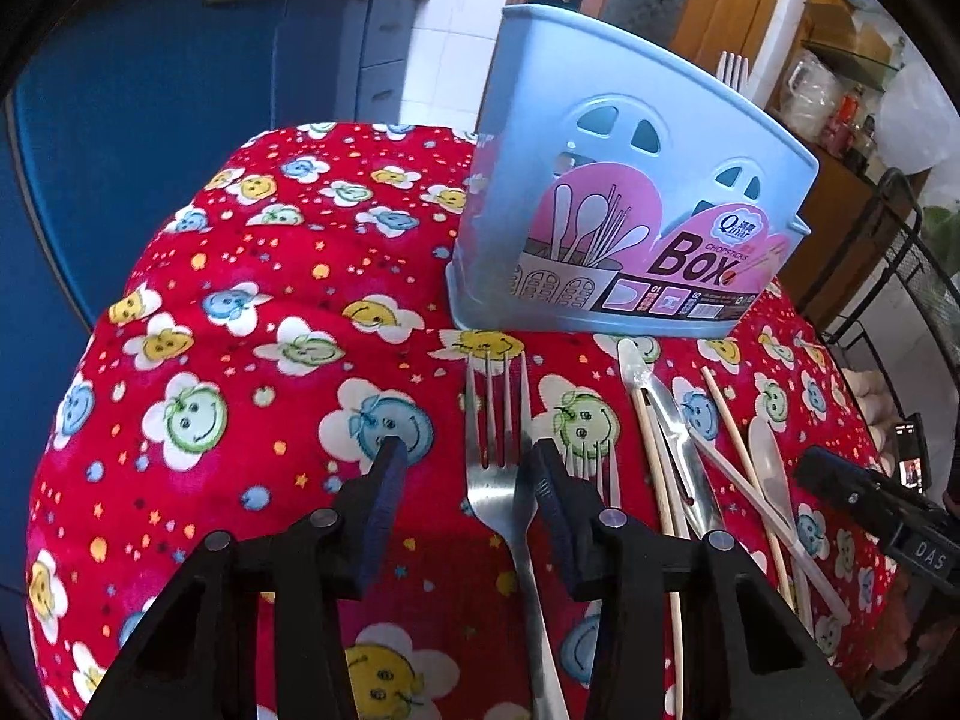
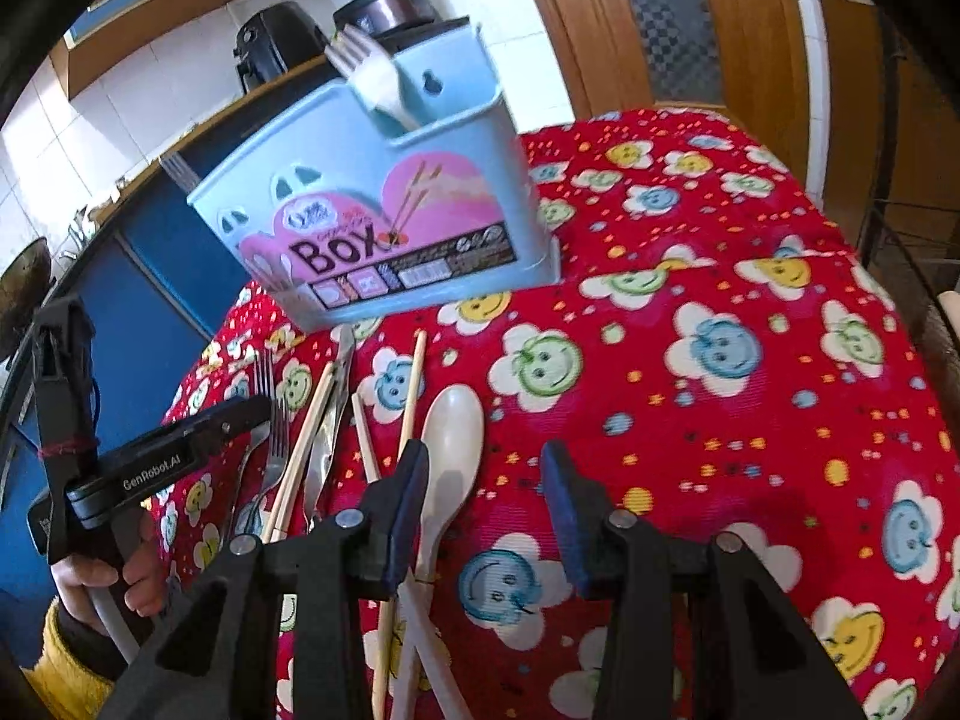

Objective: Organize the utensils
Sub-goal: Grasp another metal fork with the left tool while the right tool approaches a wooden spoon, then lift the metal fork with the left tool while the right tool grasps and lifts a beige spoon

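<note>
Left gripper [image 1: 465, 456] is held apart over a fork [image 1: 501, 468]; right gripper [image 2: 486, 462] is spread apart, bare surface [image 2: 750, 420] seen ahead, a spoon [image 2: 450, 444] at its left finger.

Two black plastic grippers, left gripper [image 1: 465, 456] and right gripper [image 2: 485, 462], with dark blue finger pads [image 1: 381, 510], silver screws, white "GenRobot.AI" lettering, red thread, a bare hand [image 2: 114, 582] and yellow sleeve [image 2: 69, 669].

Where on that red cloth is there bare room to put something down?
Free: the cloth left of the box and fork, and the stretch right of the white spoon. Crowded: in front of the box, where forks, knife and chopsticks lie.
</note>
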A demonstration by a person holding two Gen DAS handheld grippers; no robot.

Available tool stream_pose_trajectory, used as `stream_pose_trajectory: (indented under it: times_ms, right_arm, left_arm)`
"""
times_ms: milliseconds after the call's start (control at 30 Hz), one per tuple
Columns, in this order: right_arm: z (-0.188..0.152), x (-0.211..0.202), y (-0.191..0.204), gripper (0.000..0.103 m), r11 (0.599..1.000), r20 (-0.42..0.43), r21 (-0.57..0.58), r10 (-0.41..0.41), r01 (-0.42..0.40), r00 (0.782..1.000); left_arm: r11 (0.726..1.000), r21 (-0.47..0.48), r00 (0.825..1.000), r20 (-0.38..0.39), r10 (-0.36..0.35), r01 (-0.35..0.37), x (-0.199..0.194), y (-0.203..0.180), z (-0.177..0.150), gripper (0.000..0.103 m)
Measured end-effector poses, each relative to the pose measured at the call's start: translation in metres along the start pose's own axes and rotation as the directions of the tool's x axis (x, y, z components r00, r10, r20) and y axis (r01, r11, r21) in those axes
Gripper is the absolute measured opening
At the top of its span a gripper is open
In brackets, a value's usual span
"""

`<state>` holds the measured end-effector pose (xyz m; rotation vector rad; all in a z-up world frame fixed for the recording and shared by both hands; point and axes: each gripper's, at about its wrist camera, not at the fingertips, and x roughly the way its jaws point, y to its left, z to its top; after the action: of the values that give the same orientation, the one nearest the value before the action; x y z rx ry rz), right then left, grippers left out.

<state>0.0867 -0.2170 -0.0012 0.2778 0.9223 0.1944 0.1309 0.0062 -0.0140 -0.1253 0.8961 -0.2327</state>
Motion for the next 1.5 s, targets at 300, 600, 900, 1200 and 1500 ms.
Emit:
stream_pose_trajectory:
  times_ms: [300,600,900,1200,1500]
  right_arm:
    - [0.009,0.013,0.009,0.033,0.998,-0.032,-0.061,-0.033,0.031,0.999]
    - [0.013,0.015,0.002,0.008,0.999,-0.030,-0.019,0.026,-0.027,0.999]
    - [0.017,0.002,0.000,0.005,1.000,0.046,-0.001,-0.017,0.017,0.999]
    - [0.025,-0.031,0.000,0.004,0.999,0.174,0.020,-0.037,0.034,0.984]
    - [0.027,-0.062,0.021,0.004,0.997,0.285,-0.026,-0.064,0.075,0.956]
  left_arm:
    - [0.999,0.046,1.000,0.029,-0.013,0.011,0.009,-0.004,0.011,0.033]
    - [0.994,0.006,0.993,0.036,-0.110,0.110,0.013,0.004,0.017,0.024]
    - [0.992,0.024,0.992,0.028,-0.125,0.124,0.007,-0.002,0.008,0.024]
    - [0.985,-0.013,0.983,0.068,-0.169,0.170,-0.006,0.005,0.004,0.023]
    - [0.992,0.009,0.969,0.215,-0.124,0.125,-0.054,0.000,-0.004,0.023]
